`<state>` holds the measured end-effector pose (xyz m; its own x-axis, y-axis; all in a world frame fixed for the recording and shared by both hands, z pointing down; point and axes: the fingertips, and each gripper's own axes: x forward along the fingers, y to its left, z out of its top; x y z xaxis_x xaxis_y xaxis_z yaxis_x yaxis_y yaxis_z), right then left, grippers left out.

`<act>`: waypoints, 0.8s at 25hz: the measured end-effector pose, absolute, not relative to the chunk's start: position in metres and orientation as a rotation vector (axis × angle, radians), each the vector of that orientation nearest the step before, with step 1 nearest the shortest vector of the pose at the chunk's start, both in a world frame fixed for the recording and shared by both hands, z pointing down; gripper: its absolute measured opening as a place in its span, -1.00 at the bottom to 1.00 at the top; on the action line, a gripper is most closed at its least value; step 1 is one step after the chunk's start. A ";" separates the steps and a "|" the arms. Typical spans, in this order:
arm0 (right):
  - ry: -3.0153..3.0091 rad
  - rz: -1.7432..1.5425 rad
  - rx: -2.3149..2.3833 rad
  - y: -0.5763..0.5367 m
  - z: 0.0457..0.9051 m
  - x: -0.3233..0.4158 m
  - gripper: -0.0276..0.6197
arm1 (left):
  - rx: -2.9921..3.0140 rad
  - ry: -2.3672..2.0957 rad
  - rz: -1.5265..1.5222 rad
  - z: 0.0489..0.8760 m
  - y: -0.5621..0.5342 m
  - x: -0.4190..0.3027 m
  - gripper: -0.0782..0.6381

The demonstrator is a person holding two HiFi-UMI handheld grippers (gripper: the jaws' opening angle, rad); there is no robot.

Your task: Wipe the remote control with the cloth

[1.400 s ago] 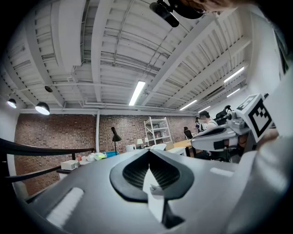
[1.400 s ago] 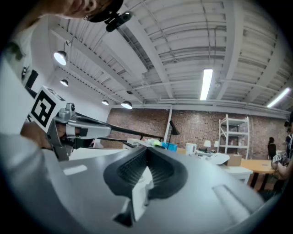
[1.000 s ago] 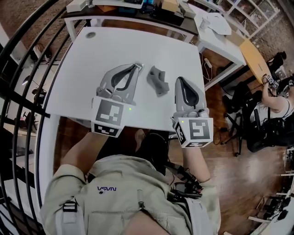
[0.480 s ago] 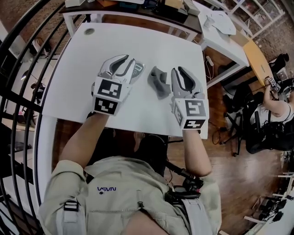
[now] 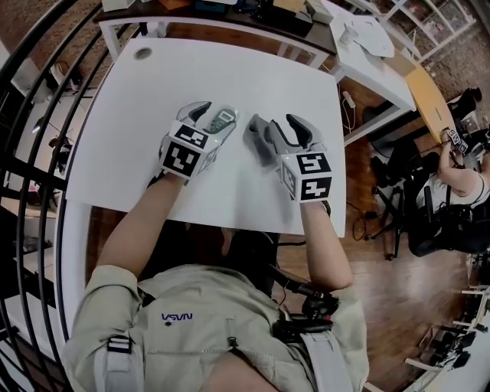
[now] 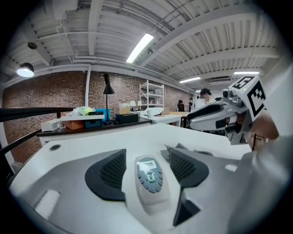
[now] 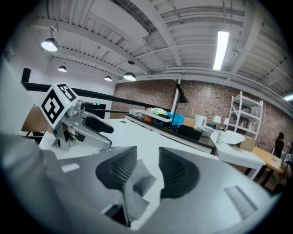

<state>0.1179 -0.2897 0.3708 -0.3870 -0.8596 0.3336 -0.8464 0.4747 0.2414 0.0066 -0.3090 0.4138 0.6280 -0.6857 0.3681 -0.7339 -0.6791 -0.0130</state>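
A light grey remote control (image 5: 223, 119) with a small screen lies on the white table (image 5: 153, 84). My left gripper (image 5: 212, 116) is down around it. In the left gripper view the remote control (image 6: 149, 176) sits between the dark pads (image 6: 110, 171) with a gap on each side, the jaws having just been opening. A crumpled grey cloth (image 5: 259, 138) lies right of the remote. My right gripper (image 5: 285, 127) straddles it, and its jaws have also just been opening. The cloth (image 7: 137, 188) stands loosely between that gripper's ribbed pads (image 7: 171, 171).
A dark desk (image 5: 230, 11) with boxes stands behind the table, and a second white table (image 5: 367, 46) is at the back right. A black railing (image 5: 31, 115) curves along the left. A seated person (image 5: 459, 176) is far right. The table's near edge (image 5: 199, 222) is close to my body.
Both grippers have come forward and down onto the table, and their jaws have gone from shut to open. The left now brackets the remote, the right the cloth.
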 end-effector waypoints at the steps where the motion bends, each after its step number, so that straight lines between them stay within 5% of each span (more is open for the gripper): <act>1: -2.309 -0.031 1.416 -0.291 0.374 0.119 -0.44 | 2.699 -1.169 0.556 0.420 -0.311 0.007 -0.01; 17: -2.238 0.148 1.264 -0.296 0.427 0.114 -0.24 | 2.611 -1.087 0.735 0.466 -0.314 0.012 0.10; 20: -2.223 0.164 1.244 -0.293 0.433 0.114 -0.24 | 2.607 -1.102 0.761 0.467 -0.316 0.010 -0.03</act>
<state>0.1140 -0.2935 0.4333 -0.3967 -0.7418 0.5407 -0.8132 0.5572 0.1678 0.0100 -0.3155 0.4673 0.5871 -0.6072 0.5353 -0.7158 -0.6983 -0.0070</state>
